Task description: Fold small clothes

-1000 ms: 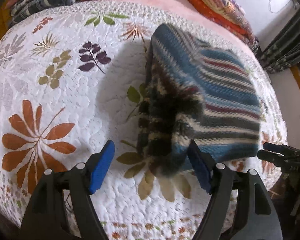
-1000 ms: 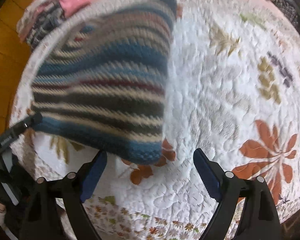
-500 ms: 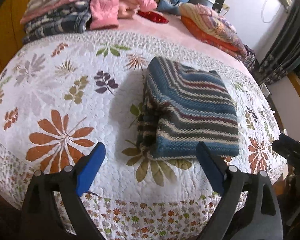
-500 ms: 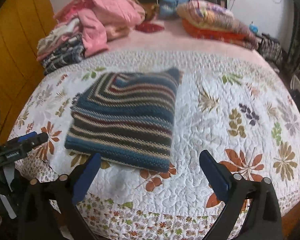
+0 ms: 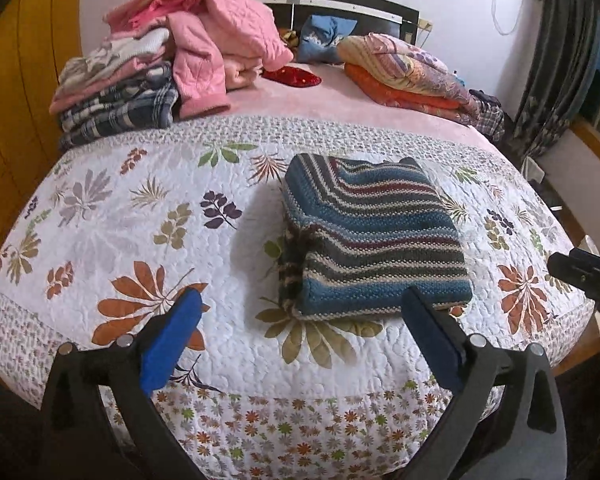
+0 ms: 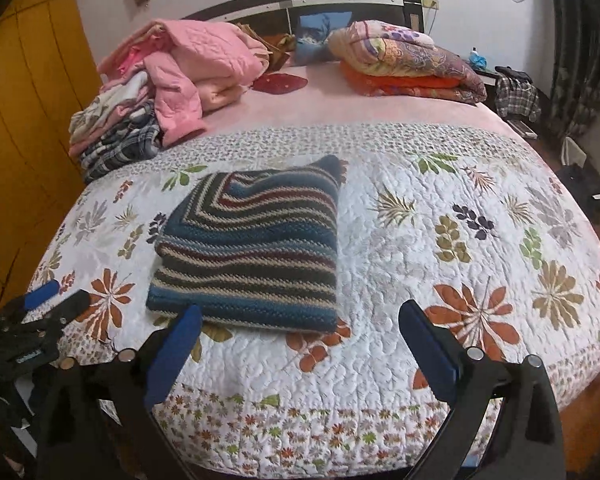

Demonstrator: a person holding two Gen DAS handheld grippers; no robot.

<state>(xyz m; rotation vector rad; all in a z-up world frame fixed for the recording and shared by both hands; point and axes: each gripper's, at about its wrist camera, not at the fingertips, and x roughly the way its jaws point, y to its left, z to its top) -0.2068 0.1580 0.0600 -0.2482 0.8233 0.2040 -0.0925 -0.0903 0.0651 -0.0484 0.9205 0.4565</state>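
Quilted bedspread (image 5: 112,240), leaf print: one folded striped sweater (image 5: 372,236) ahead of my left gripper (image 5: 300,344) and right gripper (image 6: 298,346), both spread wide, empty.

One folded striped sweater (image 5: 370,240), two tongs (image 5: 300,332) (image 6: 298,338), one quilt (image 5: 148,216), two clothes piles (image 5: 172,60) (image 5: 412,72).

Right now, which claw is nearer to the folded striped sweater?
Left, narrowly. The left claw hangs open just before the striped sweater, facing its front edge. The right claw, also open, sits off its front right corner.
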